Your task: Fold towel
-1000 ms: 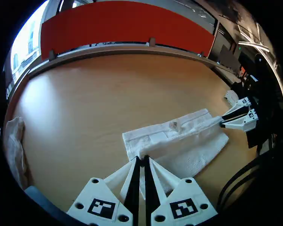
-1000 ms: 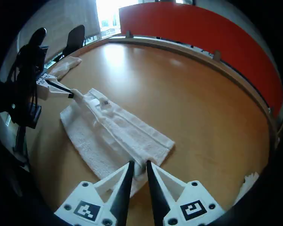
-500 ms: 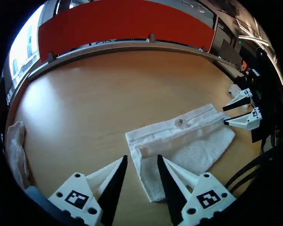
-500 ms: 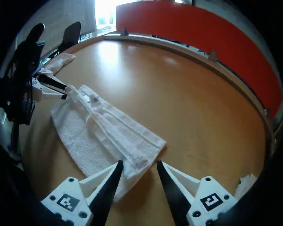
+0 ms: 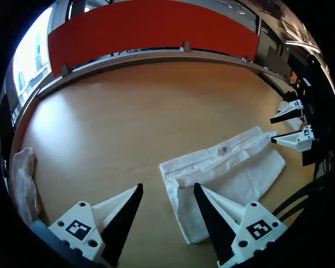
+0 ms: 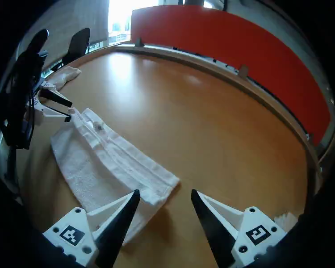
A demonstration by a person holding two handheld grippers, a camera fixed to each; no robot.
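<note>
towel lying lengthwise, lower centre to right edge | left gripper gaping empty over near end | right gripper gaping empty at far end

Count, table scene:
- wooden table: 1
- red partition panel: 1
- white cloths: 3 in all. That is 1 folded towel, 1 bunched cloth and 1 small cloth.
- grippers: 2, the left gripper and the right gripper
- dark chairs: probably 2; the second is poorly resolved
</note>
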